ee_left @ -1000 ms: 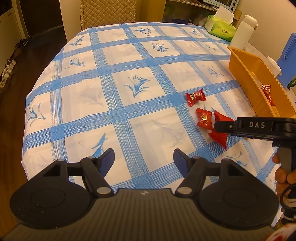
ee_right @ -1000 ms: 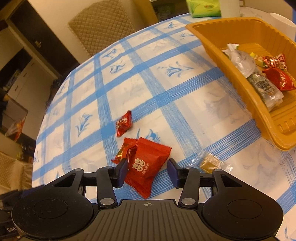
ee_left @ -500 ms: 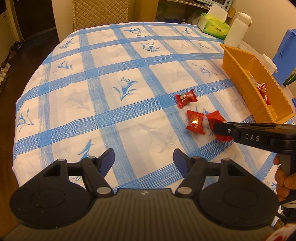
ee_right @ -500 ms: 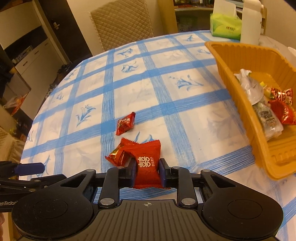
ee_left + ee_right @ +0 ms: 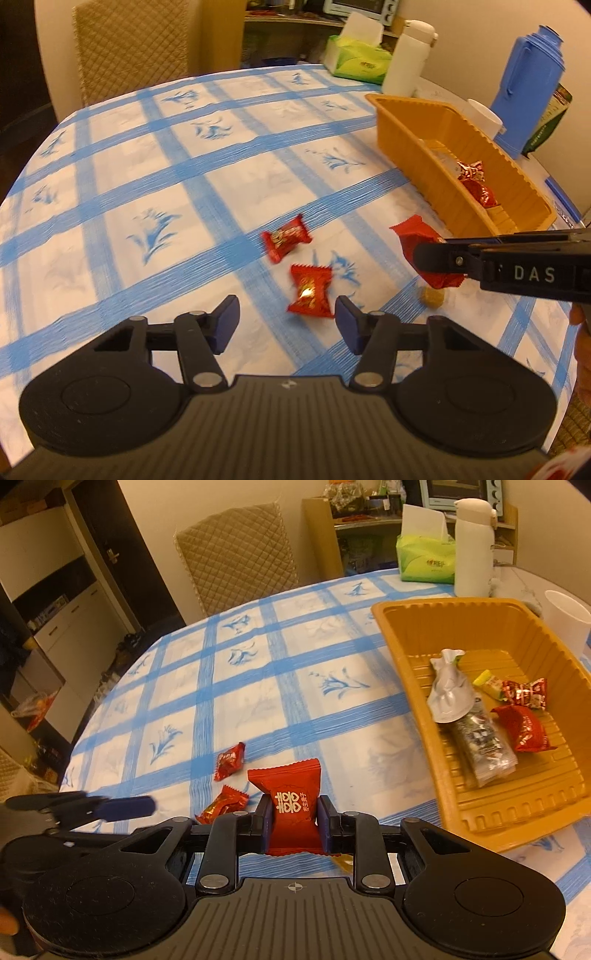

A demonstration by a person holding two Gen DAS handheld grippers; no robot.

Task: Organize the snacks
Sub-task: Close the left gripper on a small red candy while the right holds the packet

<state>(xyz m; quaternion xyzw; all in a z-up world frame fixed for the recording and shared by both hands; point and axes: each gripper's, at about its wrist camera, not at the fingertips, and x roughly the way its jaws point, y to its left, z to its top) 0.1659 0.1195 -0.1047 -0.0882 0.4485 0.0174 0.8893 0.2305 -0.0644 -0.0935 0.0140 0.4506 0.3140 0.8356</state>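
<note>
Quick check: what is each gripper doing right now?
Left gripper: open, jaws just been closing, nothing gripped.
Right gripper: shut on the red snack packet.

Two fisheye views, each mounted just behind a handheld gripper and angled down at a blue-checked tablecloth [image 5: 177, 173]. The left view looks across toward an orange tray [image 5: 417, 147] on its right side. The right view sits closer to that tray [image 5: 417, 686] (seeing inside it). Both share the tray, two small red candies [image 5: 310, 291] and a tissue box [image 5: 424, 563].
</note>
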